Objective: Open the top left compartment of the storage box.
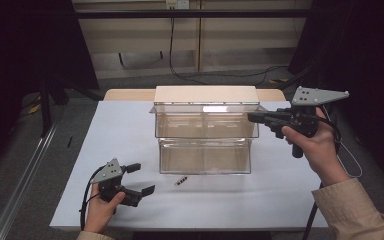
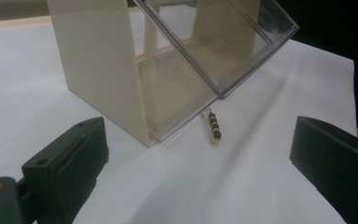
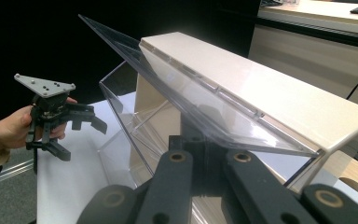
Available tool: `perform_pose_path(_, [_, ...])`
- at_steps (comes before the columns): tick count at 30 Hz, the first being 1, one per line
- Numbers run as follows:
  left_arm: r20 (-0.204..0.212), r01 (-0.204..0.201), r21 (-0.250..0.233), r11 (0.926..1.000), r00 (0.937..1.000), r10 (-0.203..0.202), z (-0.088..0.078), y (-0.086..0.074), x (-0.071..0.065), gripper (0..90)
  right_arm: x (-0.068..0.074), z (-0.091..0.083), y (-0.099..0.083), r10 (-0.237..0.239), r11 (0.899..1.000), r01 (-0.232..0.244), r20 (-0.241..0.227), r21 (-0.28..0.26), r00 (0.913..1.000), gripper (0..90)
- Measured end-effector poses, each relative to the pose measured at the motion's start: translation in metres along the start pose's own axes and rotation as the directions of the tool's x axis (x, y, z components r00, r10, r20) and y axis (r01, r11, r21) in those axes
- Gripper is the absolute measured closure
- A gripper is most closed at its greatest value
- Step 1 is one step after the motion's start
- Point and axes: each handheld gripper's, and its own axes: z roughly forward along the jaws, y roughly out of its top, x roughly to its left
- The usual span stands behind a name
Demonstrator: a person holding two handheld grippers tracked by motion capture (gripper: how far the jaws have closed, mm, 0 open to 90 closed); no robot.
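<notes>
The clear tilt-out bin (image 1: 206,125) of the beige cabinet (image 1: 206,93) stands tipped open mid-table. The right gripper (image 1: 253,117) is clamped on its upper right rim; hold steady. The left gripper (image 1: 141,178), jaws spread, should approach the small banded resistor (image 1: 180,181) squarely.

My count: 2 grippers, one per hand, so my left gripper (image 1: 136,178) and my right gripper (image 1: 252,117), w/ 2 black jaws each. 1 cabinet (image 1: 206,93), beige, w/ 2 clear bins stacked: upper bin (image 1: 205,125), lower bin (image 1: 205,156). 1 small striped tube (image 1: 180,181) on 1 white table (image 1: 130,125). 2 hands, 2 cables.
</notes>
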Motion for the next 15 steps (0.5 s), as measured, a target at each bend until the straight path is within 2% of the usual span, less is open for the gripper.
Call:
perform_pose_path(4, [0.011,-0.003,0.005,1.0000,0.9999,0.002,0.002,0.001,0.000,4.3,-0.001,0.001,0.001,0.001,1.000,-0.001,0.003,0.002,1.0000,90.0])
perform_pose_path(5, [0.000,-0.002,0.006,1.0000,1.0000,0.002,0.003,0.001,-0.001,4.5,-0.001,0.001,0.001,0.002,1.000,-0.002,0.002,0.001,1.0000,90.0])
perform_pose_path(8, [0.017,-0.001,0.017,0.9998,0.9999,0.001,0.005,0.001,-0.002,4.7,-0.002,0.001,0.002,0.004,1.000,-0.004,0.002,0.002,1.0000,90.0])
perform_pose_path(15, [0.015,-0.012,0.065,0.9978,0.9998,0.011,0.013,0.002,-0.007,5.5,-0.004,0.001,0.004,0.002,1.000,-0.002,0.007,-0.003,1.0000,90.0])
